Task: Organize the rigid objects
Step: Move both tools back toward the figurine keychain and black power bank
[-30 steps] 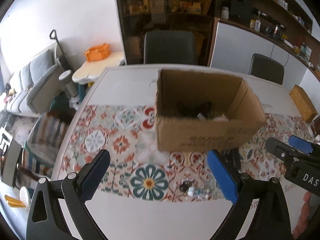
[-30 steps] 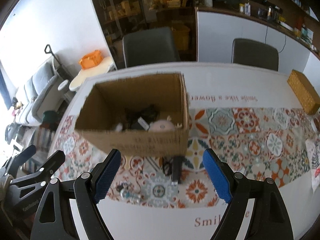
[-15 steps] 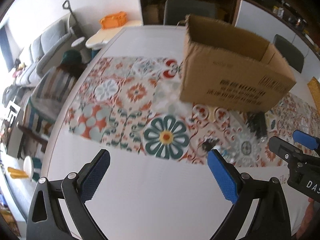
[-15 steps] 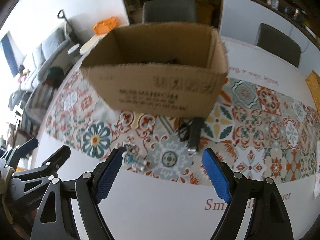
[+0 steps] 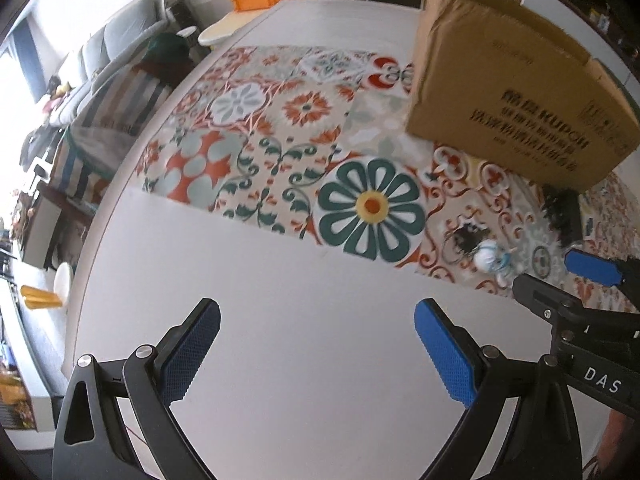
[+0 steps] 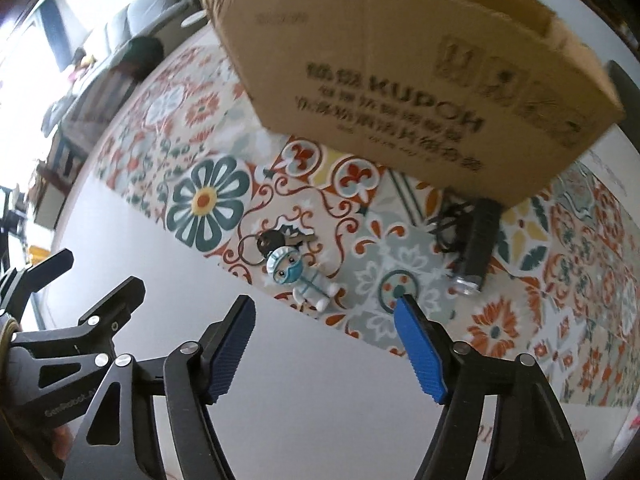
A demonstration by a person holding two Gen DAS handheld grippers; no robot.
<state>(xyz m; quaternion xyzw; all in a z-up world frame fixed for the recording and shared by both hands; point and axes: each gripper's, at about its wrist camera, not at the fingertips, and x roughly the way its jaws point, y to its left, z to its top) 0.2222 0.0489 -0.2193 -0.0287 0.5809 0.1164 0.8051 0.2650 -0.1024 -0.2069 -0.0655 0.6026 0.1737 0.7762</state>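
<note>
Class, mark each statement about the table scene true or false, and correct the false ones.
1. The figurine keychain lies on the patterned runner. True.
2. The right gripper holds the keychain. False: its jaws have been closing but are empty, short of it.
3. The black flashlight lies inside the cardboard box. False: it lies on the runner beside the box.
4. The left gripper is open over bare white table. True.

Keyring figure [image 6: 306, 280] lies before the box [image 6: 420, 80] (flashlight [image 6: 478, 248] to its right).

bare white table [image 5: 320, 340] nearside; cardboard box [image 6: 420, 92] blocking beyond
</note>
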